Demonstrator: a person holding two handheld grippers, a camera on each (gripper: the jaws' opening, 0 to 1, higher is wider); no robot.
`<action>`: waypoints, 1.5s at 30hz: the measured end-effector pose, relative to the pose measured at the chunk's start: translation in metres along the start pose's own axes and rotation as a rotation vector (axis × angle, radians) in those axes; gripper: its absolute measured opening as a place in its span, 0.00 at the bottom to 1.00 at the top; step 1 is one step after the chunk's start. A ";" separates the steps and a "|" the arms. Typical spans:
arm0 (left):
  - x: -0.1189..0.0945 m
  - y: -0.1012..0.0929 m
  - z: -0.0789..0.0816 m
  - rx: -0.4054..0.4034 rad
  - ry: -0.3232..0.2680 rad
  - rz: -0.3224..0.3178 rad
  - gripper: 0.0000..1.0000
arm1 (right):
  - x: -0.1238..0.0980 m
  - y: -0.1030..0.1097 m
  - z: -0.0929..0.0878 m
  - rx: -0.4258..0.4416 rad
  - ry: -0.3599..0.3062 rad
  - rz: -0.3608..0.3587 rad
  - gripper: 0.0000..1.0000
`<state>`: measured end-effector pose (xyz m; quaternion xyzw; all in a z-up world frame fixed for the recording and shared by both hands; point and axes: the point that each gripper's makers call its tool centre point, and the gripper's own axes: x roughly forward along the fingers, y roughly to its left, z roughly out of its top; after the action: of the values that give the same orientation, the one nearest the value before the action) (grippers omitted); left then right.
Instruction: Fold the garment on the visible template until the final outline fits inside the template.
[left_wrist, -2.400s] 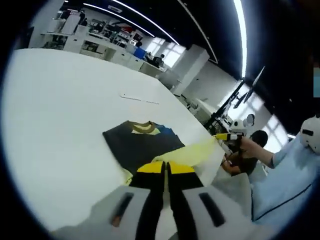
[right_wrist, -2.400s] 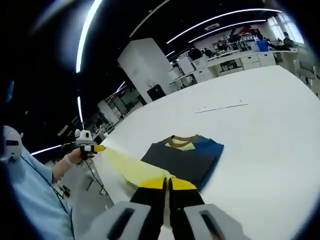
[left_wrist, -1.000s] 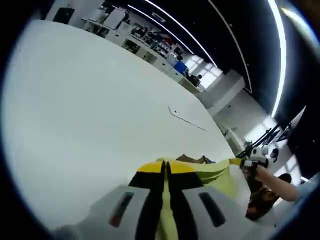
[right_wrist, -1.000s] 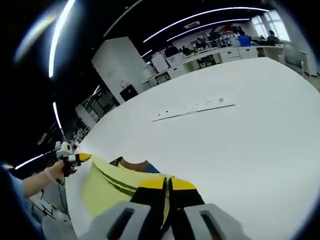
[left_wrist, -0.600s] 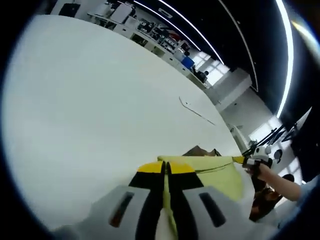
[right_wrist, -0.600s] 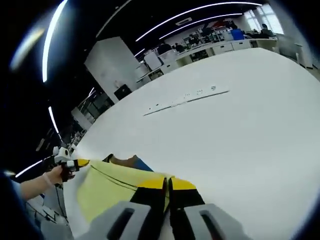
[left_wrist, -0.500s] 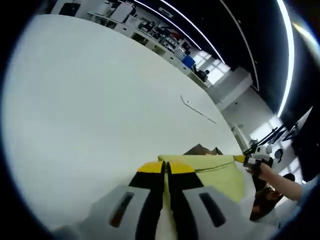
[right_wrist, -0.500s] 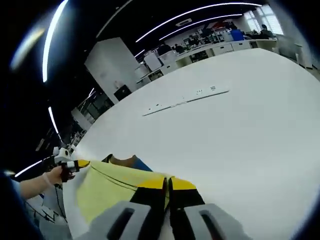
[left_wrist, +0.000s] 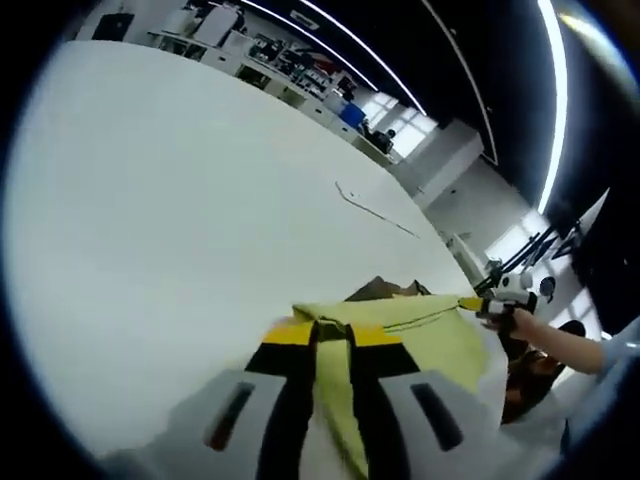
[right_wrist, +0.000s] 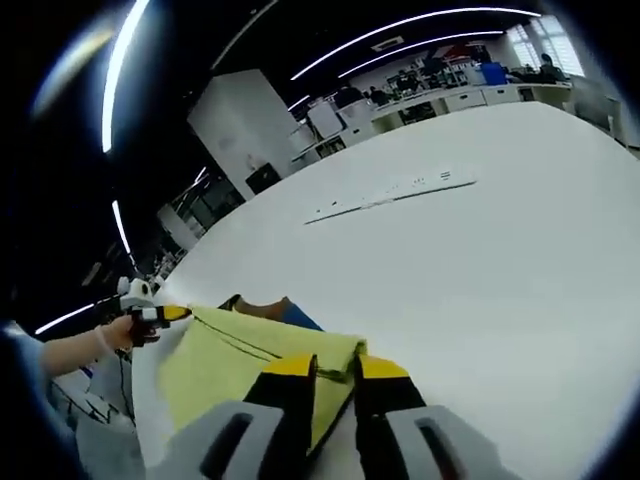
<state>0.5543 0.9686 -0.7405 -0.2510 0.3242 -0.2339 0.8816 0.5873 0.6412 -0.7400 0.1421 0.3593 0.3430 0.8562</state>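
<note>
garment is lying on the white table, its yellow-green layer spreading over a darker part with a brown collar and a blue patch peeking out at the far edge. left gripper is showing its jaws slightly parted with the yellow-green cloth lying between them, and right gripper is likewise standing a little apart around the cloth's edge. a thin pale strip is lying well apart from the garment, farther along the table.
</note>
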 end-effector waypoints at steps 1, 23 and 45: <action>0.000 -0.003 -0.002 0.020 0.011 -0.011 0.22 | -0.001 0.003 0.000 -0.007 0.001 0.008 0.18; 0.003 -0.039 -0.011 0.166 0.061 -0.140 0.47 | -0.002 0.035 -0.013 -0.171 0.018 0.106 0.63; 0.029 -0.034 0.010 0.160 0.031 -0.115 0.62 | 0.031 0.042 0.016 -0.188 -0.036 0.115 0.69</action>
<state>0.5724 0.9284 -0.7268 -0.1944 0.3030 -0.3130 0.8789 0.5937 0.6930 -0.7244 0.0875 0.3012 0.4210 0.8511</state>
